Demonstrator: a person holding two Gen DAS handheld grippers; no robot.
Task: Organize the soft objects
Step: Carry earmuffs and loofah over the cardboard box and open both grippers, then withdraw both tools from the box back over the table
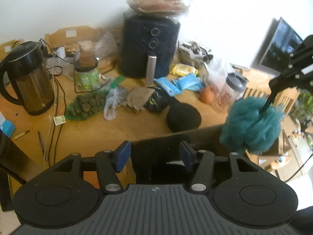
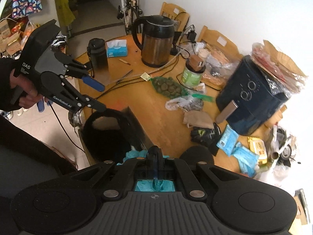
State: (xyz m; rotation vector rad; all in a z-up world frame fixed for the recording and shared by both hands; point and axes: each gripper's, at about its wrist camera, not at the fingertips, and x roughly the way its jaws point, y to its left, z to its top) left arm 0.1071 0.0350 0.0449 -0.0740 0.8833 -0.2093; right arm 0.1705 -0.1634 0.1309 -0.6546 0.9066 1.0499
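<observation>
Teal mesh bath pouf (image 1: 252, 125): hangs in the air off the table's near edge, above the dark box (image 2: 137, 125), pinched by the right gripper (image 1: 267, 105), whose jaws are fully closed on a small bunch of netting or its cord; which of the 2, cannot tell. Judgement: very light, fully compressible, non-fragile, springs back when let go; the netting snags rather than slips, so a thin pinch near the gathered centre should hold.

Left gripper (image 2: 97, 96): about half open, nothing between the blue pads (image 1: 123, 154), poised over the box, where a black fuzzy slipper (image 2: 109, 129) sits inside.

A 2nd black fuzzy item (image 1: 183, 117) lies on the wooden table (image 1: 109, 133) just beside the box; black gloves (image 2: 205, 135) lie farther in.
</observation>
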